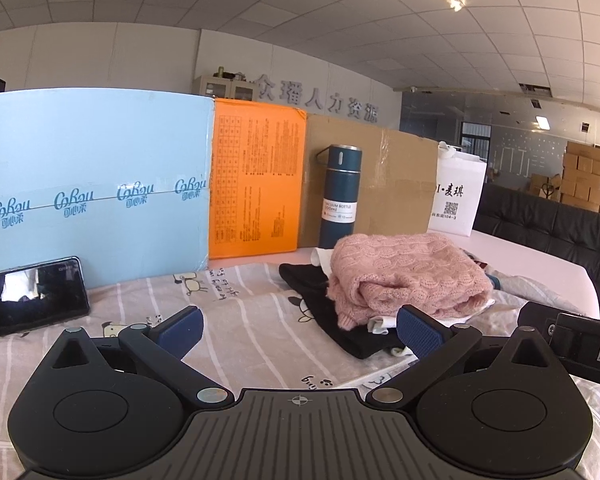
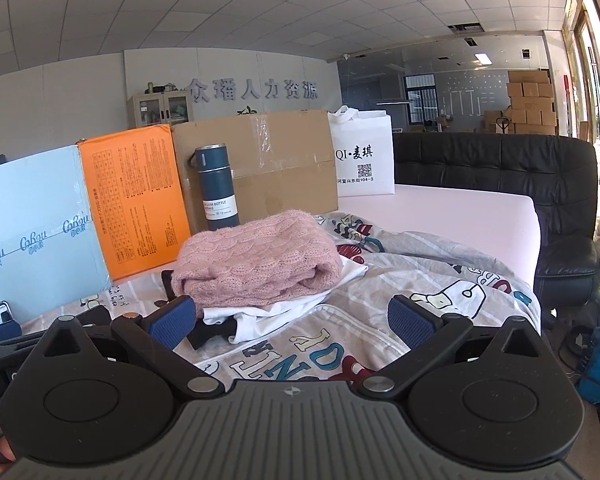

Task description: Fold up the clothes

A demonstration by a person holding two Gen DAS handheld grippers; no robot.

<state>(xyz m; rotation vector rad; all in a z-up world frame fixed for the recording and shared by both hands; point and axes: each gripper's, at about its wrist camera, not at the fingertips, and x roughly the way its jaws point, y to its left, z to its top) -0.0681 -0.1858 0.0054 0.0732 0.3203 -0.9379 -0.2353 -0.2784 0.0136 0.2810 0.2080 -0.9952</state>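
A folded pink knit sweater (image 1: 404,272) (image 2: 256,264) lies on top of a stack with a white garment (image 2: 300,304) and a black garment (image 1: 324,308) under it, on a cartoon-print sheet (image 1: 240,320) (image 2: 340,336). My left gripper (image 1: 300,332) is open and empty, just in front of and left of the stack. My right gripper (image 2: 296,320) is open and empty, just in front of the stack's right side, its left fingertip (image 2: 172,320) close to the black garment's edge.
Behind the stack stand a blue box (image 1: 92,184), an orange box (image 1: 256,184), a cardboard box (image 1: 380,176), a dark teal vacuum bottle (image 1: 339,196) and a white bag (image 1: 458,196). A phone (image 1: 32,296) leans at left. A black sofa (image 2: 500,168) is at right.
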